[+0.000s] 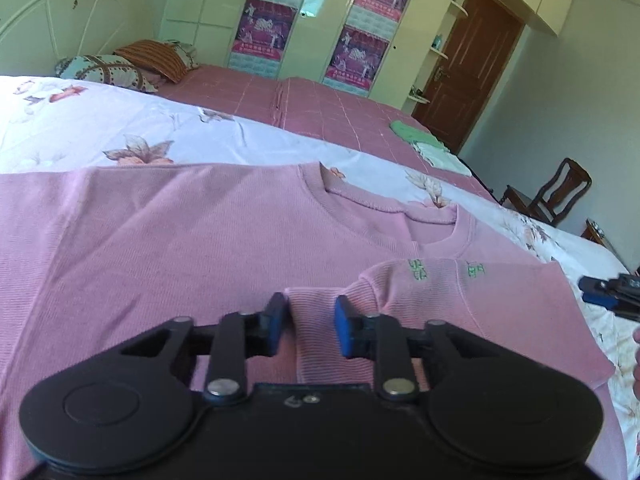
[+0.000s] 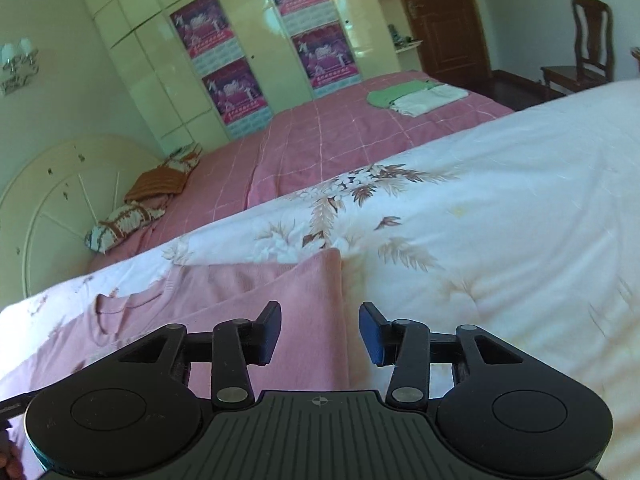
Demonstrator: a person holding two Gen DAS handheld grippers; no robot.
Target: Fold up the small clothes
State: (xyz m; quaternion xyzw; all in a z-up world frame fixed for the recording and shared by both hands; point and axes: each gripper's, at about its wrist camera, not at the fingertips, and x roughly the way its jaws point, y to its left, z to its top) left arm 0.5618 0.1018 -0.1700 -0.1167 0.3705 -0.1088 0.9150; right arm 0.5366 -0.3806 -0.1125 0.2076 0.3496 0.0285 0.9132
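Left wrist: left gripper [image 1: 310, 326] parted, straddling sweater cuff [image 1: 316, 332]

Pink sweater [image 1: 160, 248] cut off at left edge, hem hidden behind left claw [image 1: 308, 330]; poster [image 1: 264, 28] print illegible.

My left jaws stand apart around the folded sleeve [image 1: 320, 332], with flat pink sweater [image 1: 168, 240] all around and nothing tall nearby. To my right, the white flowered quilt [image 2: 500, 220] lies bare and wide under my parted right jaws. Far across the pink bedspread [image 2: 320, 136], folded clothes [image 2: 416, 98] and pillows [image 2: 132, 216] sit well apart from me.
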